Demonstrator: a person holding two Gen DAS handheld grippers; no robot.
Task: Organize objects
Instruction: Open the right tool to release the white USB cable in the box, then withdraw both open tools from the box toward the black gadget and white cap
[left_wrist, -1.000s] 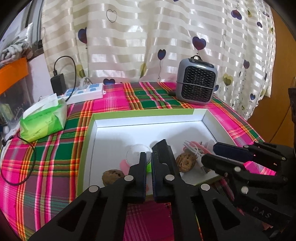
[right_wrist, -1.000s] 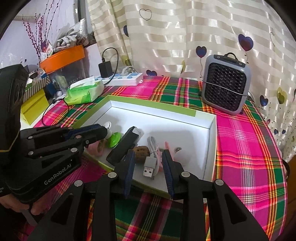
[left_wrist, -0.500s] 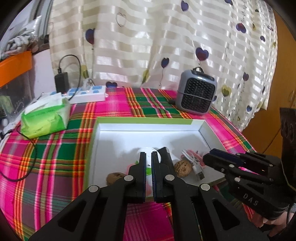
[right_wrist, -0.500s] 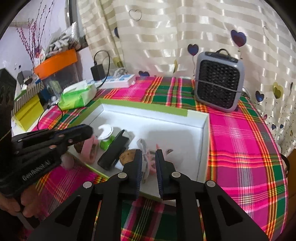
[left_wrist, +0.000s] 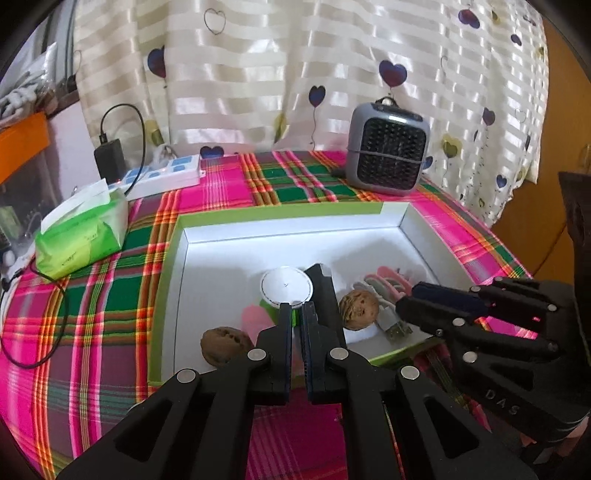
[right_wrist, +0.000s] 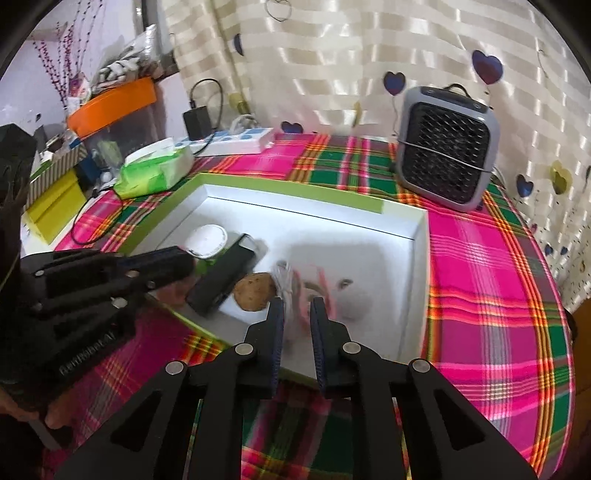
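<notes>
Left wrist view: left gripper (left_wrist: 295, 317) bottom centre, jaws together w/ only a sliver of gap, nothing between them. Tips hang over near edge of white box (left_wrist: 413, 236) w/ green rim, mid-frame on plaid tablecloth (left_wrist: 92, 302).

In box, L to R: walnut (left_wrist: 223, 345) at near-left corner; pink piece (left_wrist: 255, 319), partly hidden; white round lid (left_wrist: 286, 288) on a green base, just above gripper tips; black oblong item (left_wrist: 321, 291) touching lid's right side; second walnut (left_wrist: 359, 309) centre-right; white USB cable (left_wrist: 391, 325) bundled w/ pink bits, right of that walnut.

Right gripper (left_wrist: 410, 301) enters from lower right of frame, tips at the cable, over box's near-right corner.

Right wrist view: right gripper (right_wrist: 297, 306) bottom centre, jaws closed down to a narrow gap. Cable bundle (right_wrist: 291, 291) sits between/behind tips, blurred; can't tell if the pads actually pinch it. Walnut (right_wrist: 255, 291) just left of tips, black item (right_wrist: 225, 275) left of that, lid (right_wrist: 206, 240) beyond. Left gripper (right_wrist: 184, 260) comes in from left edge.

Background: grey mini heater (right_wrist: 447, 151) upper right; green tissue pack (right_wrist: 155, 171), power strip (right_wrist: 240, 138) w/ black adapter (right_wrist: 197, 122) upper left; heart-print curtain (right_wrist: 332, 55) behind.
</notes>
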